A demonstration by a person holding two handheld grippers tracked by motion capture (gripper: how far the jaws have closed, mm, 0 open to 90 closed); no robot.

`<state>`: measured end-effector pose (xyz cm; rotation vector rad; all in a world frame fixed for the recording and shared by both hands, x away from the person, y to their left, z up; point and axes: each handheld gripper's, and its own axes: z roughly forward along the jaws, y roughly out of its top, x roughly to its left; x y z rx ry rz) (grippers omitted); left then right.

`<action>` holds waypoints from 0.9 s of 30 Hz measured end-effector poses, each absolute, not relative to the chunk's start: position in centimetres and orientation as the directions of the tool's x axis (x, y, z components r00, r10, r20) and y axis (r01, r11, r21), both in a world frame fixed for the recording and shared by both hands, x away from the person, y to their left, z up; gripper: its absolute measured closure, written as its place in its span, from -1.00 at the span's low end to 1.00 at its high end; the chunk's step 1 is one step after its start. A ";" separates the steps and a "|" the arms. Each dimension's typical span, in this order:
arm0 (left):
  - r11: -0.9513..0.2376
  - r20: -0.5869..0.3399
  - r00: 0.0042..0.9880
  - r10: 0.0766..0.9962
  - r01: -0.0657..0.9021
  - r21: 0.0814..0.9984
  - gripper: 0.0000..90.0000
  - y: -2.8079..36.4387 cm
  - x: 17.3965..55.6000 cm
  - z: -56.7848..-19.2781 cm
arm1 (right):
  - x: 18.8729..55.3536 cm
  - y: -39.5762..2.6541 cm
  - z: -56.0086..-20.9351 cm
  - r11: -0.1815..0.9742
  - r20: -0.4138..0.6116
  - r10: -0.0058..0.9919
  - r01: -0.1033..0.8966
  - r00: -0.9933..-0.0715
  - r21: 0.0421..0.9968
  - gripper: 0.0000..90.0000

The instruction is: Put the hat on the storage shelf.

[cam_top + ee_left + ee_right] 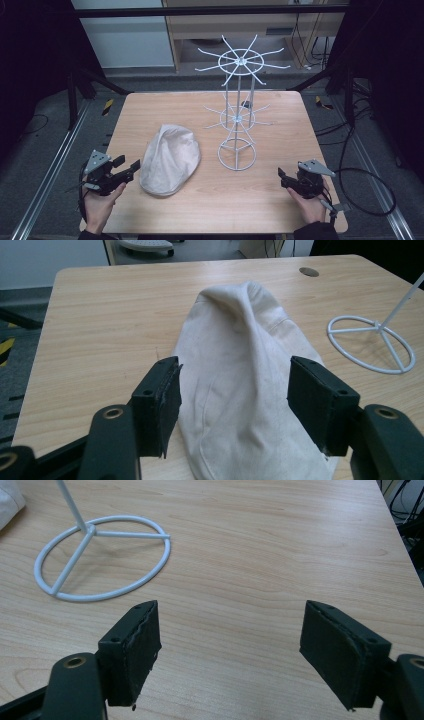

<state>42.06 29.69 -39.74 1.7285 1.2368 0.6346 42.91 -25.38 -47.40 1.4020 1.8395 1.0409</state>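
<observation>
A cream flat cap (170, 160) lies on the wooden table (285, 125), left of a white wire rack (239, 90) with spoked arms at two heights and a ring base (236, 155). My left gripper (129, 162) is at the table's front left, open, its jaws pointing at the cap's left edge. In the left gripper view the cap (240, 355) lies between and beyond the wide-apart jaws of that gripper (232, 385), and the pads do not press it. My right gripper (281, 178) is at the front right, open. Its jaws (230, 640) frame bare wood, with the ring base (102, 557) ahead to their left.
Black frame posts and metal rails flank the table, and cables lie on the floor at the right. A round cable hole (308, 271) sits near the table's far edge. Bare wood stretches between the rack and the right edge.
</observation>
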 end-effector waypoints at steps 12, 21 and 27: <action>-0.139 -0.069 0.400 0.914 0.467 0.873 -0.17 27.4 44.0 -38.7 | 42.8 -25.5 -47.4 0.140 0.000 0.964 0.503 -0.267 0.853 -0.43; -0.160 -0.060 0.412 0.909 0.481 0.862 -0.17 26.3 45.0 -38.5 | 42.9 -25.5 -47.5 0.139 0.002 0.965 0.515 -0.262 0.846 -0.43; -0.181 -0.053 0.424 0.904 0.493 0.851 -0.17 25.7 45.7 -38.4 | 42.9 -25.5 -47.5 0.138 0.002 0.965 0.516 -0.263 0.846 -0.42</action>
